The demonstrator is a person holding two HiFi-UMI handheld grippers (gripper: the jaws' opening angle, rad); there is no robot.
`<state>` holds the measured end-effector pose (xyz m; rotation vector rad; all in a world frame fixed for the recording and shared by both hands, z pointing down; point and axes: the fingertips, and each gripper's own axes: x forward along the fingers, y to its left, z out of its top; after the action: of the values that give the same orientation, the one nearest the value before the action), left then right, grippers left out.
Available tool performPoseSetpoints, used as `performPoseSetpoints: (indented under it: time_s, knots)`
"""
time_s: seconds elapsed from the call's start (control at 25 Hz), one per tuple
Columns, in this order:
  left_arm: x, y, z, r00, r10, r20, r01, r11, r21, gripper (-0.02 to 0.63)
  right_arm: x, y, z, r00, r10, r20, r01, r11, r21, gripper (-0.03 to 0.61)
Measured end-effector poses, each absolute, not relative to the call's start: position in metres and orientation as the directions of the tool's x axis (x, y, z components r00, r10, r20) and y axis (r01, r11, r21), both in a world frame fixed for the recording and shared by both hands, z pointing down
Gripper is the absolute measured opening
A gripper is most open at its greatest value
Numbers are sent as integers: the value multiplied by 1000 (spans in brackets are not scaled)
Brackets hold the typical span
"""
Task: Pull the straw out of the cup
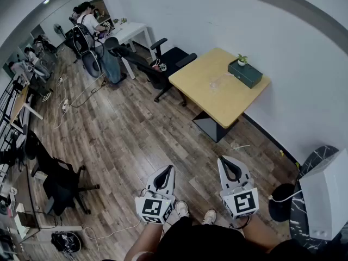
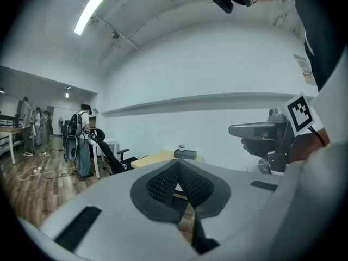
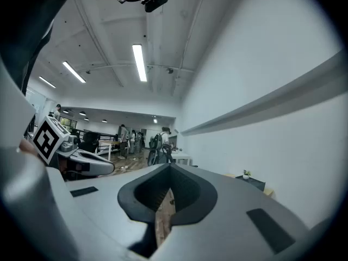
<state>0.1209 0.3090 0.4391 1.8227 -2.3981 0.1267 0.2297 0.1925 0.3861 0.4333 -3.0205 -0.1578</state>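
A light wooden table [image 1: 209, 99] stands far ahead by the white wall. On it a faint clear shape [image 1: 219, 82] could be the cup; no straw can be made out at this distance. Both grippers hang low in front of the person, well short of the table. My left gripper [image 1: 167, 169] is shut with nothing between its pads, and in its own view the pads [image 2: 163, 182] meet at the tips. My right gripper [image 1: 227, 161] is also shut and empty, its fingers [image 3: 182, 186] closed together. The table [image 2: 157, 157] shows small beyond the left jaws.
A dark green box with a small plant [image 1: 248, 71] sits on the table's far corner. Black office chairs [image 1: 163, 64] stand left of the table and another chair [image 1: 60, 181] at the near left. People [image 1: 89, 23] work at desks far back. A white unit [image 1: 326, 194] is at the right.
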Motion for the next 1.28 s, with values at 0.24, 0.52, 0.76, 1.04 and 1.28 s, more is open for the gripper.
performPoseSetpoints:
  time_s: [0.24, 0.52, 0.76, 1.04, 1.28]
  knots:
    - [123, 313, 436, -243, -959, 144, -969, 247, 9, 18, 231, 200, 390, -951, -300, 78, -290, 950, 116, 17]
    - [118, 321, 439, -231, -963, 143, -971, 236, 23, 18, 231, 206, 394, -938, -335, 83, -324, 938, 123, 18]
    - [103, 329, 442, -212, -966, 148, -975, 219, 36, 18, 216, 206, 392, -909, -411, 73, -399, 906, 141, 39]
    - [82, 331, 445, -197, -971, 139, -977, 205, 50, 18, 203, 205, 400, -893, -439, 95, -426, 895, 134, 304]
    - [58, 331, 446, -172, -976, 134, -982, 180, 52, 18, 181, 203, 401, -874, -477, 87, -466, 877, 119, 396]
